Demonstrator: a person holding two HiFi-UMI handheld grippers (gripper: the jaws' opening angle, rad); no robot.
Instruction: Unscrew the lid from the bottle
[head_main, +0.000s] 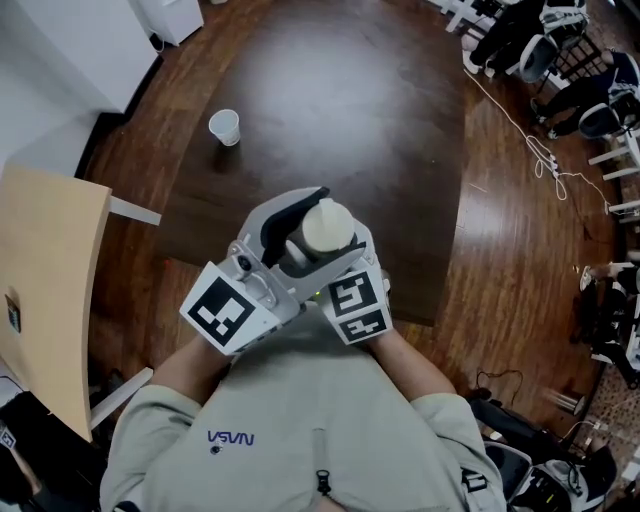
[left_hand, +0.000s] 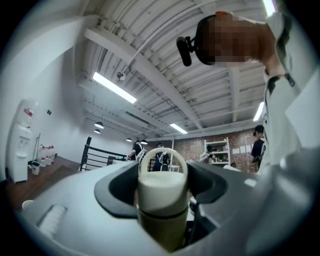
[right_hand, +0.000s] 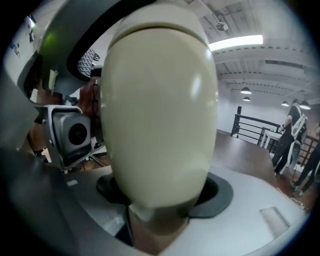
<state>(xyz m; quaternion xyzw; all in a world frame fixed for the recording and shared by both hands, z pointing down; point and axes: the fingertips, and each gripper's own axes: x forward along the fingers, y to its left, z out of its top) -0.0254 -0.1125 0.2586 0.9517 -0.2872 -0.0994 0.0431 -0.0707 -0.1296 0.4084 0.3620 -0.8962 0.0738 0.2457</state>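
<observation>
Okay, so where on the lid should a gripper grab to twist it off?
Grip the lid by its round side wall, jaws closing from opposite sides across the bottle's axis. The thin loop on top would probably flex, while the straight wall gives a firm, even hold.

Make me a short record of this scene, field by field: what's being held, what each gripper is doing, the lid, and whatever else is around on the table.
held object: cream bottle, in the air in front of the person's chest
left gripper: jaws closed on the bottle, pads beside its lid
right gripper: jaws closed on the bottle
lid: seated on the bottle, loop handle on top
table: dark wood
on the table: one white cup, upright, far from the grippers
beside the table: light wooden chair
</observation>
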